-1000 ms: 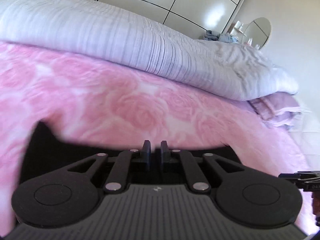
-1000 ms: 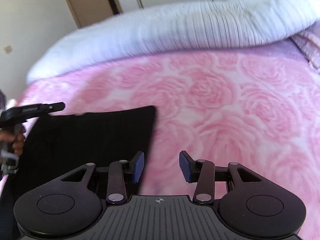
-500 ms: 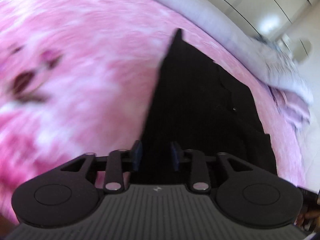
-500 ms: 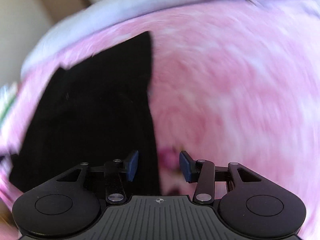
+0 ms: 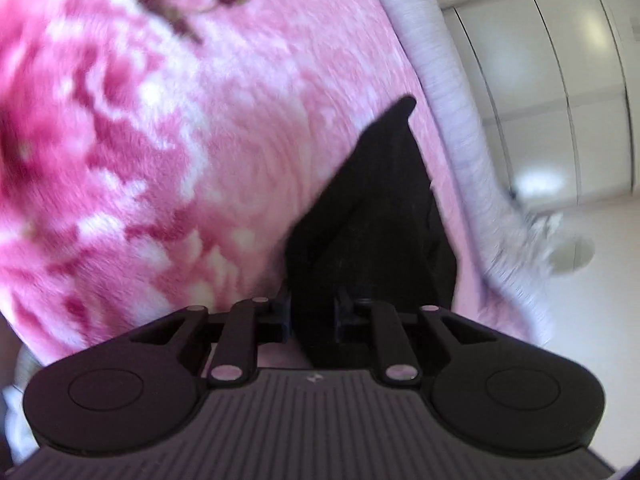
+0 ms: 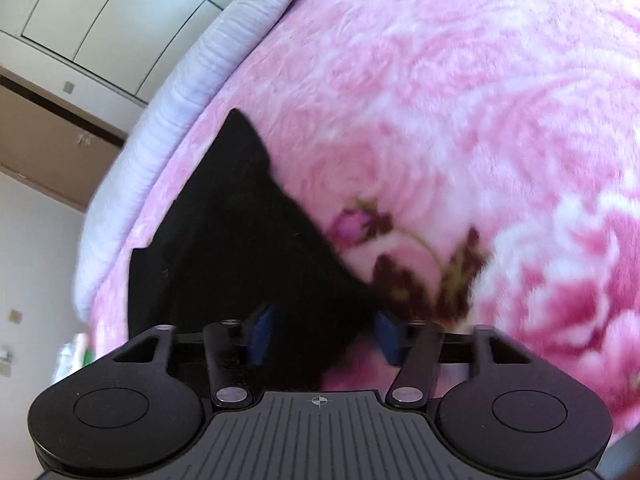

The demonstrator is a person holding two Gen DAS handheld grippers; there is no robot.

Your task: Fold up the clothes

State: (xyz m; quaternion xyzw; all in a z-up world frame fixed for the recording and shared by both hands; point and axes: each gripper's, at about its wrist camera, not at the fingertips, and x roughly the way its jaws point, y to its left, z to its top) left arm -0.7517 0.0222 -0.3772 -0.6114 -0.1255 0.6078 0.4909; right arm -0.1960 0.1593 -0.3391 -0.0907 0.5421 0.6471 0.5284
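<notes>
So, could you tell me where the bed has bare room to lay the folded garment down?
Bare pink blanket spreads wide right of the black garment in the right view, up to the white duvet. Left of the garment in the left view is also free. It is crowded only where both grippers close on the garment.

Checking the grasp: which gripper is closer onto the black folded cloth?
Left. The left gripper has closing jaws pressing the black folded cloth; the right gripper has closing jaws straddling its corner with gaps.

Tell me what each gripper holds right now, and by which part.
Both are closing on the black garment: the left gripper at its near edge, the right gripper at a near corner, pads not yet pressing there.
</notes>
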